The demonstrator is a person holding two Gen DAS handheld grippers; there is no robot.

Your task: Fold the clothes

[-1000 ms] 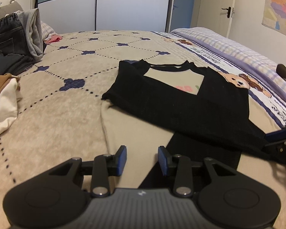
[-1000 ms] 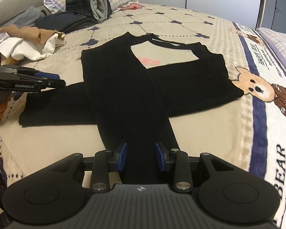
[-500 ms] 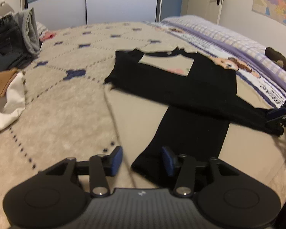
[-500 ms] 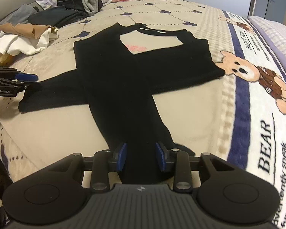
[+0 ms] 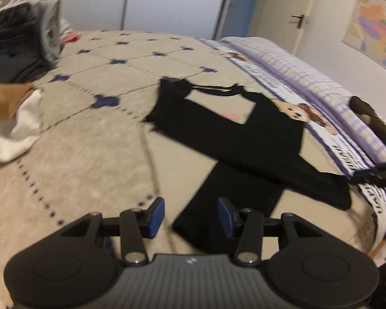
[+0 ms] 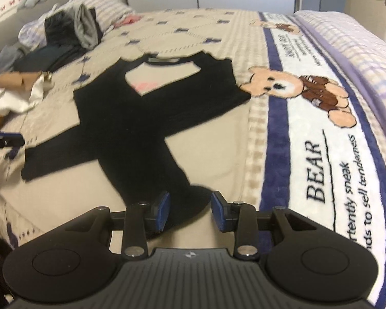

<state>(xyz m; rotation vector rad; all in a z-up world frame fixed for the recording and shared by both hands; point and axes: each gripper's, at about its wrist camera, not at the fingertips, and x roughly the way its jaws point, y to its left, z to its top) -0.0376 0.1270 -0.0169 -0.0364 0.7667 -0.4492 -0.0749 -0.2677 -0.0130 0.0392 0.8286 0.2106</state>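
With the black-sleeved shirt (image 6: 131,118) flat on the bed (image 6: 244,134), sleeves crossed over its body, the left gripper (image 5: 190,217) and right gripper (image 6: 190,211) hover spread and empty above the hem, probably to pinch it and fold upward next.

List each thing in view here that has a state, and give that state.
Shirt: flat on the bed, black sleeves crossed over the front.
Clothes pile: unfolded, heaped near the pillow.
Left gripper: open, holding nothing.
Right gripper: open, holding nothing.
Door: shut.
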